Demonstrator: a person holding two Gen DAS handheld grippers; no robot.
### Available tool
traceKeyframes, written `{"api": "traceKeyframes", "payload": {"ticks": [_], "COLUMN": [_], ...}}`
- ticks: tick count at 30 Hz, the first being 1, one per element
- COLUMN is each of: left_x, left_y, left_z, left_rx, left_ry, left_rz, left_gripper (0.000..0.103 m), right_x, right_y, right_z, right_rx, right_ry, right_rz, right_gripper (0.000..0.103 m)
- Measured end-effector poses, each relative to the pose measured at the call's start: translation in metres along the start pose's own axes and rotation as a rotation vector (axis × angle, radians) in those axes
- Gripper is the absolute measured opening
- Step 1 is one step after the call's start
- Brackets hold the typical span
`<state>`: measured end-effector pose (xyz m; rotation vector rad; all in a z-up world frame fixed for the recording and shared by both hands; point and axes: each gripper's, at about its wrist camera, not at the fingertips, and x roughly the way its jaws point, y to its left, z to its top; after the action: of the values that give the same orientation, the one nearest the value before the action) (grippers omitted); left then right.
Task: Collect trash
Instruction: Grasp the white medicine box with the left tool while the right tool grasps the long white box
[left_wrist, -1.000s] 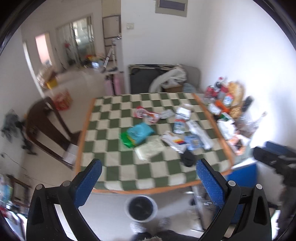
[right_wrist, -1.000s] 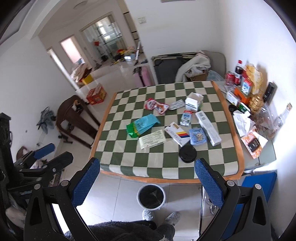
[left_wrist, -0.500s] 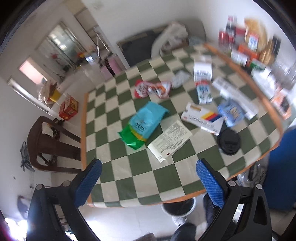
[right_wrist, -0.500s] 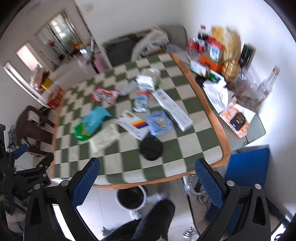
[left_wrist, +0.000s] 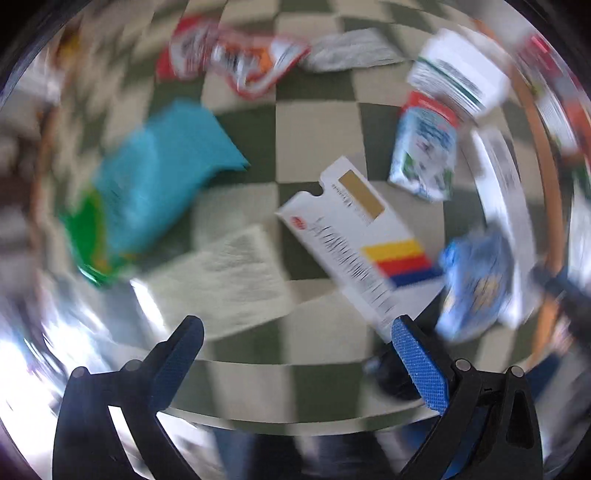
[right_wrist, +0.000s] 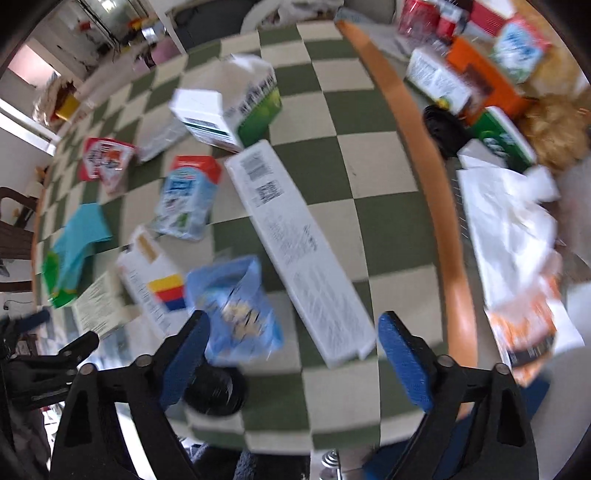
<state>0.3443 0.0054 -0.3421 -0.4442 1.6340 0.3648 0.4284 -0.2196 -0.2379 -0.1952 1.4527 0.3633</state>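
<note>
Trash lies scattered on a green-and-white checkered table (left_wrist: 314, 133). My left gripper (left_wrist: 295, 332) is open and empty, low over the near part of the table, between a pale flat packet (left_wrist: 225, 277) and a white box with yellow, red and blue stripes (left_wrist: 362, 236). A teal and green bag (left_wrist: 147, 192) lies to its left. My right gripper (right_wrist: 291, 332) is open and empty above a long white box (right_wrist: 295, 240), with a blue snack bag (right_wrist: 236, 310) and a black lid (right_wrist: 216, 387) by its left finger. The view is blurred by motion.
A red wrapper (right_wrist: 105, 160), a small milk carton (right_wrist: 186, 199) and a white and green carton (right_wrist: 236, 107) lie farther back. Boxes, bottles and white plastic bags (right_wrist: 509, 221) crowd the side surface beyond the table's orange edge (right_wrist: 439, 206). A dark chair (right_wrist: 14, 225) stands at left.
Both grippers have dropped quickly from high above the floor bin and table edge down to just over the trash on the table. Both stay open.
</note>
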Motion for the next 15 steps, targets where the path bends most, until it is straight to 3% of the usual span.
{"api": "traceKeyframes", "payload": {"ticks": [5,7,9,11,13,15], "left_x": [0.037,0.050,0.060,0.069,0.078,0.088], "left_y": [0.003,0.003,0.000,-0.004,-0.009,-0.013], "left_z": [0.025,0.032,0.036,0.039,0.042,0.046], "left_rx": [-0.260,-0.329,-0.379,-0.410,-0.406,-0.383], "left_ry": [0.118,0.152,0.178,0.189,0.185,0.188], "left_rz": [-0.150,-0.180,-0.207,-0.193,-0.146,-0.104], "left_gripper": [0.103,0.103,0.103,0.103,0.103,0.095], "right_x": [0.046,0.059,0.070,0.077,0.079,0.083], "right_y": [-0.003,-0.001,0.002,0.004,0.003,-0.001], "right_z": [0.033,0.043,0.050,0.053,0.055,0.055], "right_rx": [-0.014,-0.029,-0.052,-0.078,-0.090,-0.079], "right_ry": [0.059,0.073,0.087,0.099,0.098,0.121], "right_rz": [0.026,0.039,0.039,0.016,0.016,-0.002], "right_gripper": [0.088,0.083,0.069,0.059,0.059,0.059]}}
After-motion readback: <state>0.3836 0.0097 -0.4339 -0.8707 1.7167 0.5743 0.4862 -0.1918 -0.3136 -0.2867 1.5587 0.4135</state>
